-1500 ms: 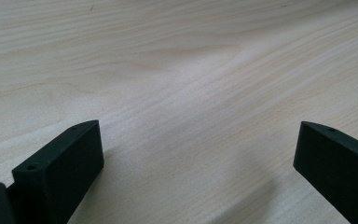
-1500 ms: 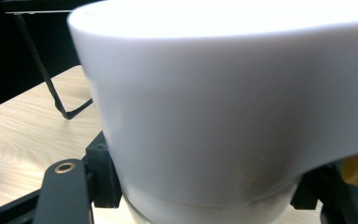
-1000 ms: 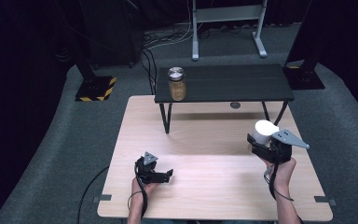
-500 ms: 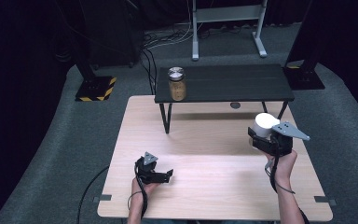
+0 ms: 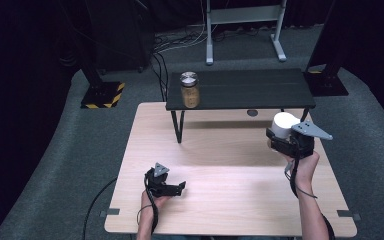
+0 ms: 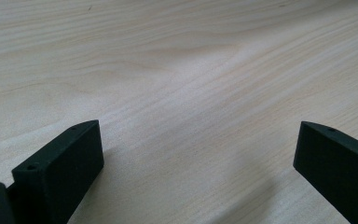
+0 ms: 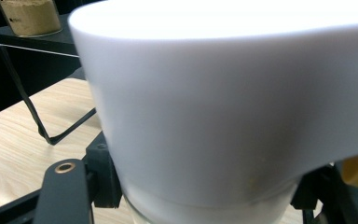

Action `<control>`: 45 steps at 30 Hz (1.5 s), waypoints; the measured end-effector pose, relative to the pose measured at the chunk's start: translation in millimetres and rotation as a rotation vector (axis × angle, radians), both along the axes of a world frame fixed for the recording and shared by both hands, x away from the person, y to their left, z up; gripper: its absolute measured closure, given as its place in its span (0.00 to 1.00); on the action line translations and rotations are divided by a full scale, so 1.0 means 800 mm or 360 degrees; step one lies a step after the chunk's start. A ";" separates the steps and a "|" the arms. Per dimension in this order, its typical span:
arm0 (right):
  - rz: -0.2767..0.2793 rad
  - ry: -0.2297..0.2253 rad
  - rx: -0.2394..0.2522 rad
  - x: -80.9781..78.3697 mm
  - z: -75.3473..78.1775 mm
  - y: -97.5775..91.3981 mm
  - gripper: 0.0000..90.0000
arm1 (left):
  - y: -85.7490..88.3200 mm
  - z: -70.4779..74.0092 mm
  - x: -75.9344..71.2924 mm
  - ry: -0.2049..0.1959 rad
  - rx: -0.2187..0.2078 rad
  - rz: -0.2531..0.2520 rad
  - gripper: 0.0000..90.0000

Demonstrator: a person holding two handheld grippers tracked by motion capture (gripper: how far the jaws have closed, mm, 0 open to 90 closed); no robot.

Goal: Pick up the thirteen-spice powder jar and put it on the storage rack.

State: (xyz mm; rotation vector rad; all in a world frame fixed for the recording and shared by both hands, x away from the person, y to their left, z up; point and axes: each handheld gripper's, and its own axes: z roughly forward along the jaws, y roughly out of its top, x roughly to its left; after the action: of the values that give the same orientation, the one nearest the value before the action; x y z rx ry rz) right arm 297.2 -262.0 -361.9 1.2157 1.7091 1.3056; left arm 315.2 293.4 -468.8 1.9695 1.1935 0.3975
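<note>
My right gripper (image 5: 279,138) is shut on a container with a wide white lid (image 5: 285,122) and holds it above the right side of the wooden table (image 5: 230,165), just in front of the black shelf (image 5: 250,87). In the right gripper view the white lid (image 7: 223,93) looms close, with a glass body below it between the jaws. A jar of tan powder with a silver lid (image 5: 190,90) stands on the shelf's left end. My left gripper (image 5: 176,189) rests low at the table's front left, open, with bare wood between its fingers (image 6: 65,168).
The black shelf stands on thin metal legs (image 5: 178,125) across the back of the table. The tan jar (image 7: 30,16) and the shelf edge (image 7: 28,43) sit far left in the right gripper view. Cables and a stand base (image 5: 102,95) lie on the grey floor.
My right gripper has risen with the white-lidded container and moved a little toward the shelf. The left gripper has stayed where it was.
</note>
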 end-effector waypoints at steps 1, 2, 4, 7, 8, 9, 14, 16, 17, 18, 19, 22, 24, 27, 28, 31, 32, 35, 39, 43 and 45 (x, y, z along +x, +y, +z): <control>-0.0003 0.0001 0.0000 0.001 0.001 0.000 0.33 | 0.000 0.000 0.000 0.0000 0.0000 0.0000 0.01; -0.0004 0.0001 -0.0002 0.002 0.002 0.000 0.33 | 0.000 0.000 0.000 0.0000 0.0000 0.0000 0.01; -0.0004 0.0003 0.0003 0.004 0.003 -0.001 0.33 | 0.000 0.000 0.000 0.0000 0.0001 0.0000 0.01; -0.0005 -0.0001 0.0002 0.007 0.005 -0.001 0.33 | 0.000 0.000 0.000 0.0000 -0.0001 0.0000 0.01; -0.0005 -0.0002 0.0002 0.007 0.005 -0.001 0.33 | 0.000 0.000 0.000 0.0000 -0.0001 -0.0001 0.01; -0.0006 0.0001 0.0007 0.009 0.006 -0.002 0.33 | 0.000 0.000 0.000 0.0000 -0.0001 -0.0002 0.01; -0.0009 0.0001 0.0019 0.013 0.009 -0.002 0.33 | 0.000 0.000 0.000 0.0000 -0.0002 -0.0002 0.01; -0.0012 0.0002 0.0015 0.014 0.011 -0.001 0.33 | 0.000 0.000 0.000 0.0001 -0.0004 -0.0001 0.01; -0.0014 0.0001 0.0018 0.015 0.012 -0.001 0.33 | 0.000 0.000 0.000 0.0000 -0.0002 -0.0003 0.01; -0.0015 0.0000 0.0018 0.016 0.013 -0.002 0.33 | 0.000 0.000 0.000 0.0001 -0.0003 -0.0002 0.01; -0.0016 -0.0001 0.0017 0.016 0.014 -0.001 0.33 | 0.000 0.000 0.000 0.0000 -0.0002 -0.0003 0.01; -0.0018 -0.0005 0.0010 0.018 0.018 -0.001 0.33 | 0.000 0.000 0.000 0.0001 -0.0003 -0.0002 0.01; -0.0020 -0.0008 0.0010 0.020 0.021 -0.001 0.33 | 0.000 0.000 0.000 0.0000 -0.0003 -0.0002 0.01; -0.0022 -0.0012 0.0001 0.022 0.025 0.000 0.33 | 0.001 0.000 0.000 0.0001 -0.0004 -0.0003 0.01; -0.0024 -0.0011 0.0000 0.023 0.026 0.000 0.33 | 0.001 0.000 0.000 0.0001 -0.0004 -0.0004 0.01; -0.0027 -0.0010 0.0002 0.025 0.029 0.000 0.33 | 0.001 0.000 0.000 0.0001 -0.0004 -0.0003 0.01; -0.0027 -0.0011 0.0002 0.026 0.030 0.001 0.33 | 0.001 0.000 0.000 0.0001 -0.0004 -0.0003 0.01; -0.0025 -0.0008 -0.0009 0.030 0.032 0.002 0.33 | 0.001 0.000 0.000 0.0001 -0.0004 -0.0004 0.01; -0.0027 -0.0003 -0.0011 0.035 0.036 0.003 0.33 | 0.001 0.000 0.000 0.0001 -0.0006 -0.0005 0.01; -0.0024 0.0000 -0.0013 0.039 0.040 0.005 0.33 | 0.001 0.000 0.000 0.0001 -0.0007 -0.0005 0.01; -0.0023 0.0002 -0.0018 0.042 0.043 0.006 0.33 | 0.001 0.000 0.000 0.0002 -0.0005 -0.0006 0.01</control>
State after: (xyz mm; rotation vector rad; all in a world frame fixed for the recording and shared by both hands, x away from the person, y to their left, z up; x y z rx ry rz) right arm 330.6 -256.9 -327.8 1.2206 1.7029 1.2855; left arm 315.5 294.1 -468.9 1.9692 1.1899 0.3923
